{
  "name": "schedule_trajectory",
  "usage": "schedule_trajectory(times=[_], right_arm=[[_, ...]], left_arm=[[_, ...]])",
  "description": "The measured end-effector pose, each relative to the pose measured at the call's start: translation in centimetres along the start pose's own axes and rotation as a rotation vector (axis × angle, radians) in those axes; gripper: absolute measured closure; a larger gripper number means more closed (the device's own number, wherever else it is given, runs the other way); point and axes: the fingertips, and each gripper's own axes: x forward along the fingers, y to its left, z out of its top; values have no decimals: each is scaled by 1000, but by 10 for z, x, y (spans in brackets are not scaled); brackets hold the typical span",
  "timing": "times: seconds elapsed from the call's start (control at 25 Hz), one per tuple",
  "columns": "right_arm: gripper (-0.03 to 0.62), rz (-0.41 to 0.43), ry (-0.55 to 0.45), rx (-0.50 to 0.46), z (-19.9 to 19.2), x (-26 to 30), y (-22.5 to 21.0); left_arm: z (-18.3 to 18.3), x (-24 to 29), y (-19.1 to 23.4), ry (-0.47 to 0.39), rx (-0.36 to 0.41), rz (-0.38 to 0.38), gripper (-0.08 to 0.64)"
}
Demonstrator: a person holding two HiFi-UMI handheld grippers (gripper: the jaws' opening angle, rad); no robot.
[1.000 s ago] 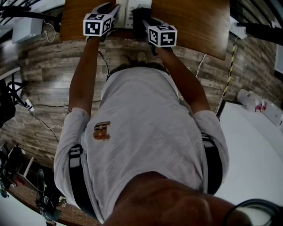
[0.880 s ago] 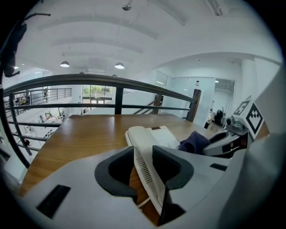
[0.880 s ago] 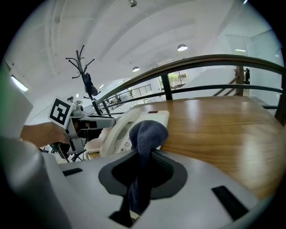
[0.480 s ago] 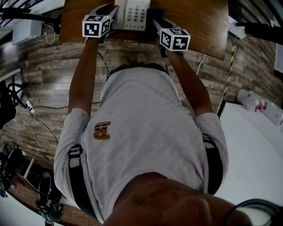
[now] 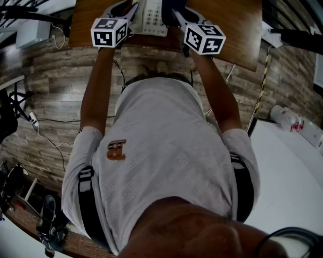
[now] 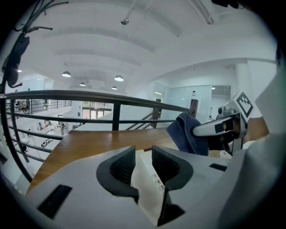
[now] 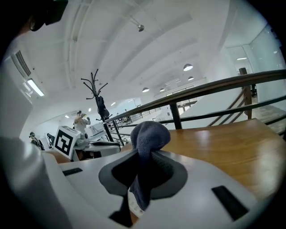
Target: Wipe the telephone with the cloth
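A white telephone [image 5: 151, 17] with a keypad stands on the wooden table [image 5: 227, 25] at the top of the head view. My left gripper [image 5: 132, 9] is at its left edge. In the left gripper view my left gripper [image 6: 144, 163] is shut on the telephone's [image 6: 149, 192] white edge, with keys showing beside the pads. My right gripper [image 5: 171, 10] is at the telephone's right side, and in its own view the right gripper [image 7: 145, 167] is shut on a dark blue cloth [image 7: 149, 136]. The bunched cloth [image 6: 187, 134] hangs just above the telephone.
A dark metal railing [image 6: 89, 96] runs behind the table's far edge. A white power strip [image 5: 270, 35] and cables lie off the table's right corner. A white surface [image 5: 292, 166] is at lower right. The person's body fills the middle of the head view.
The right gripper with the cloth came off the telephone to the right, then rose and swung back toward its right side. The left gripper has stayed on the telephone's left edge.
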Motion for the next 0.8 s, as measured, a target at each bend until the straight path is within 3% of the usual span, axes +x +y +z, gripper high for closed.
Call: schedule_trajectory(times=[0.2, 0.52, 0.8], right_arm=[[520, 64, -119, -20, 38, -6, 11], [520, 178, -300, -145, 78, -28, 45], [520, 224, -385, -182, 93, -46, 62]], left_arm=[[38, -15, -17, -119, 8, -23, 466], [89, -42, -42, -316, 23, -48, 523], [114, -57, -60, -410, 66, -58, 537]])
